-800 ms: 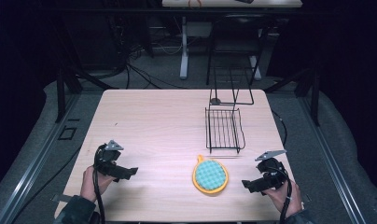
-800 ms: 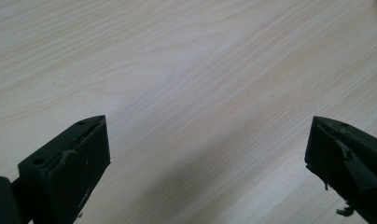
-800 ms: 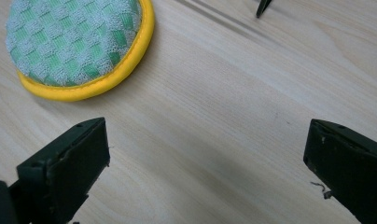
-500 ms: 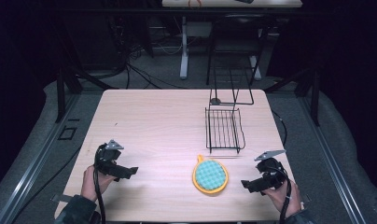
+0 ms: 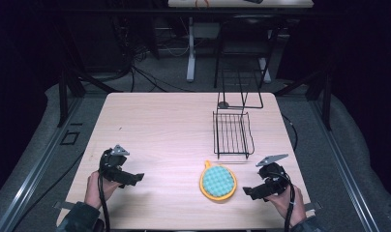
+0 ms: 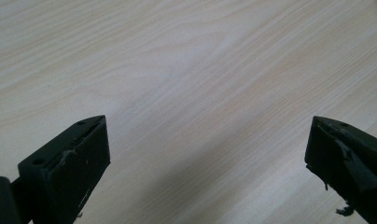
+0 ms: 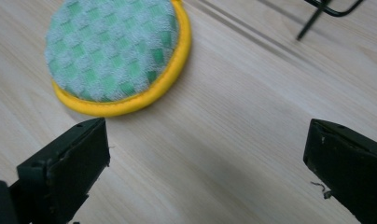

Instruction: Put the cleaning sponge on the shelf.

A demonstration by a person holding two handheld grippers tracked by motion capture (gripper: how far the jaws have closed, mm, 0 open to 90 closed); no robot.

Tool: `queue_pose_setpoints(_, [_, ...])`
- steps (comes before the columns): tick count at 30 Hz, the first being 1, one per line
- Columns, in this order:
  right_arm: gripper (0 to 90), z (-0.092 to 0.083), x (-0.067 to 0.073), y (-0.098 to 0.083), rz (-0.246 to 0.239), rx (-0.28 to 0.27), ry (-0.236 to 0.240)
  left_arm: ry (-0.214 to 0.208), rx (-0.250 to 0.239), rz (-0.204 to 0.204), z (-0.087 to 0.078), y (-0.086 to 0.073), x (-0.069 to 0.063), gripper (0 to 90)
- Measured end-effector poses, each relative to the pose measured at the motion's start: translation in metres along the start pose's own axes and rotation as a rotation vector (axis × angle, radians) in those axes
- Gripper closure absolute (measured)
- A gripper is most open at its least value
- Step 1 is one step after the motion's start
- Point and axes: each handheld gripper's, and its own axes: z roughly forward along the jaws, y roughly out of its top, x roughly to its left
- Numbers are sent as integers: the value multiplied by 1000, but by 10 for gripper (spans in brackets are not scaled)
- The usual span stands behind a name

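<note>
While both tools wait wide open and empty near the bottom of the high view, we judge the step in hand to be the right tool's [image 5: 251, 191] approach to the round pot holder [image 5: 218, 182], a green-checked terry pad with a yellow rim and a small loop at its upper edge. It lies flat on the counter [image 5: 174, 125] at lower centre, just below the black wire rack [image 5: 232, 135] and just left of the right tool. In the right gripper view the pot holder [image 7: 114, 53] fills the upper left, beyond the left jaw, so it is not yet between the jaws. The left tool [image 5: 128, 178] sits well apart at lower left, pointing over bare wood.

We would do this well by swinging the right tool toward the pad until the yellow rim sits squarely between the jaws. We would keep the lower jaw skimming the counter so it slips under the edge rather than shoving the pad away. A flat, soft pad is likely to slide, so a slow pinch on the thick rim seems safest. We would also mind the rack's near leg [image 7: 312, 21] at upper right.
</note>
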Motion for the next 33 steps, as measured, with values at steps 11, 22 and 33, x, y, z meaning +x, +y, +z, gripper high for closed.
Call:
queue_pose_setpoints(11, [4,14,16,18,-40,-19,75,-5,10,5,2,2,0,0])
queue_pose_setpoints(22, [80,43,40,45,-116,12,123,-16,26,16,6,4,0,0])
queue_pose_setpoints(33, [389,64,53,61,-152,59,62,-7,36,13,6,4,-1,0])
